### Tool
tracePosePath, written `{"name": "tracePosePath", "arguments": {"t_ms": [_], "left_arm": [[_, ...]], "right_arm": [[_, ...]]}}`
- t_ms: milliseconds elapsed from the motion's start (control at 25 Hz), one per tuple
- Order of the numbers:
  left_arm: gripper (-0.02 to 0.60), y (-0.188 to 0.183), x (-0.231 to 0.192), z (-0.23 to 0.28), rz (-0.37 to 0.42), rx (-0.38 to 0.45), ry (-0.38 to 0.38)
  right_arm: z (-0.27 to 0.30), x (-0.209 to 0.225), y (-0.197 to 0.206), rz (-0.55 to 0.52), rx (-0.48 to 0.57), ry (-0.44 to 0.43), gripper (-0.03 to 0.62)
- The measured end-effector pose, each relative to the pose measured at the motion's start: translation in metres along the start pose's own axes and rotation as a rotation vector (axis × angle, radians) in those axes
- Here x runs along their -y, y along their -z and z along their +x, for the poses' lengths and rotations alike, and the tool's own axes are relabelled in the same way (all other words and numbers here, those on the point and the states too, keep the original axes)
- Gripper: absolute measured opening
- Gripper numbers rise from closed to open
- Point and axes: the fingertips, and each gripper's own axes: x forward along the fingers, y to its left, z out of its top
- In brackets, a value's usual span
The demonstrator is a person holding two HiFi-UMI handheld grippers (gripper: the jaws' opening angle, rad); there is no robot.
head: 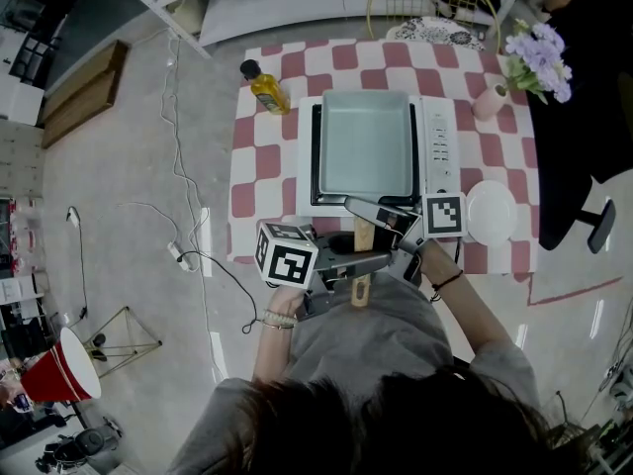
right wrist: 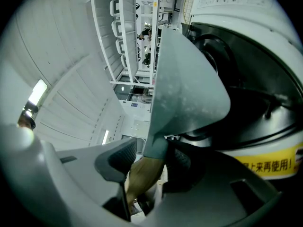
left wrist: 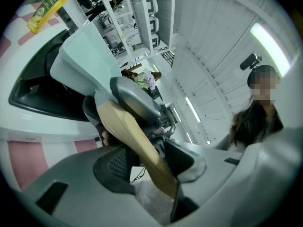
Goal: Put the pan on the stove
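Worktop (head: 265,156) covered with a red-and-white checked cloth (head: 255,198). On it: stove (head: 440,146) at centre, bottle (head: 267,87) far left, vase (head: 488,102) far right, plate (head: 491,211) just beside the stove's right.

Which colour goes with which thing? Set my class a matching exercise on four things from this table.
Things:
1. pan
2. bottle
3. flowers
4. plate

Colours:
A. white
B. purple
C. yellow
D. grey

Pairs: 1-D, 2-C, 3-B, 4-A
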Motion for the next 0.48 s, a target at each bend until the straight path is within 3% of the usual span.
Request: {"name": "tracePosePath", "arguments": {"t_ms": [480], "left_arm": [[0.198,0.0006,-0.002,0.0013,-0.006,0.007,0.006]], "right_arm": [[-0.0011,0.0038,-0.0004,-0.003,0.003,0.013,0.186]]}}
